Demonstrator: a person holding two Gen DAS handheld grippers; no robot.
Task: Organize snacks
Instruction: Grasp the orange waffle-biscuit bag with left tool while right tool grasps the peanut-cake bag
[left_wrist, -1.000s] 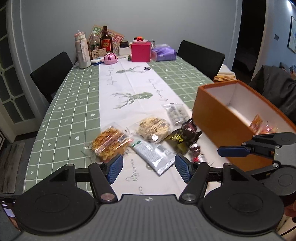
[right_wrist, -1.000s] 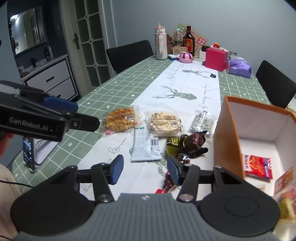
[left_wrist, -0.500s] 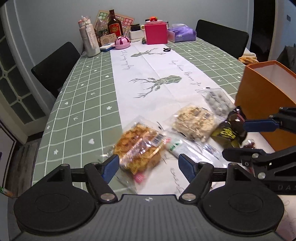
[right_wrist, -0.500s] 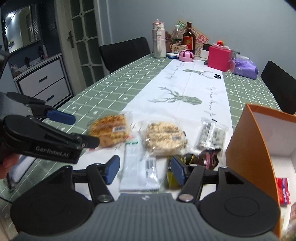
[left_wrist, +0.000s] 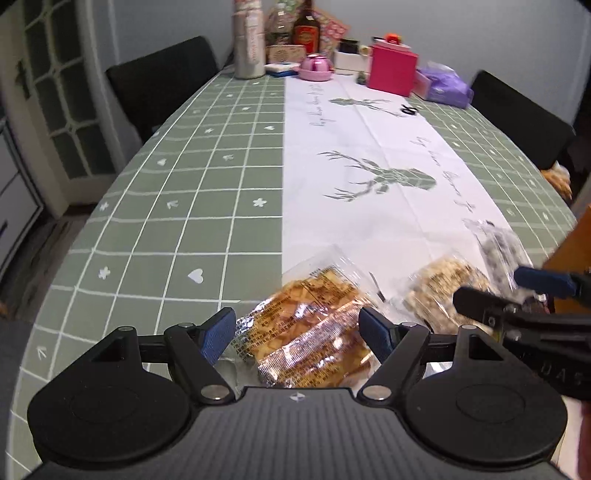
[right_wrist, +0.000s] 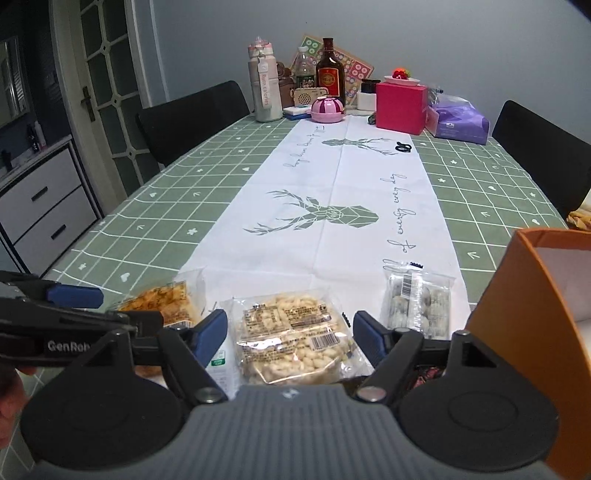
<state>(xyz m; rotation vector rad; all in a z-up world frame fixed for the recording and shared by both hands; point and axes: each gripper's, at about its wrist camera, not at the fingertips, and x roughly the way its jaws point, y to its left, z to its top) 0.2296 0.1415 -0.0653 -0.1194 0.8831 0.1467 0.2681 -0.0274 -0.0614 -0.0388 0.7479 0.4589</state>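
A clear bag of orange-brown crackers (left_wrist: 310, 325) lies on the white runner between the blue pads of my left gripper (left_wrist: 297, 334); its jaws are opening and the pads stand off the bag. A clear bag of pale puffed snacks (right_wrist: 295, 336) lies between the pads of my right gripper (right_wrist: 290, 336), whose jaws are also opening, not touching it. The cracker bag (right_wrist: 162, 302) and my left gripper (right_wrist: 96, 310) show at the left of the right wrist view. A bag of grey round sweets (right_wrist: 417, 302) lies beside the orange box (right_wrist: 517, 332).
A white-green packet (right_wrist: 221, 365) lies between the two bags. The far end of the table holds a bottle (right_wrist: 330, 77), a flask (right_wrist: 264, 92), a pink box (right_wrist: 400, 107) and a purple pack (right_wrist: 458, 120). Black chairs (right_wrist: 192, 114) stand on both sides. A person's hand (right_wrist: 9, 398) is at the left edge.
Both grippers have moved forward and down toward the snacks and opened wider. The left one now straddles the cracker bag, the right one the puffed-snack bag. The orange box has slid toward the right edge.
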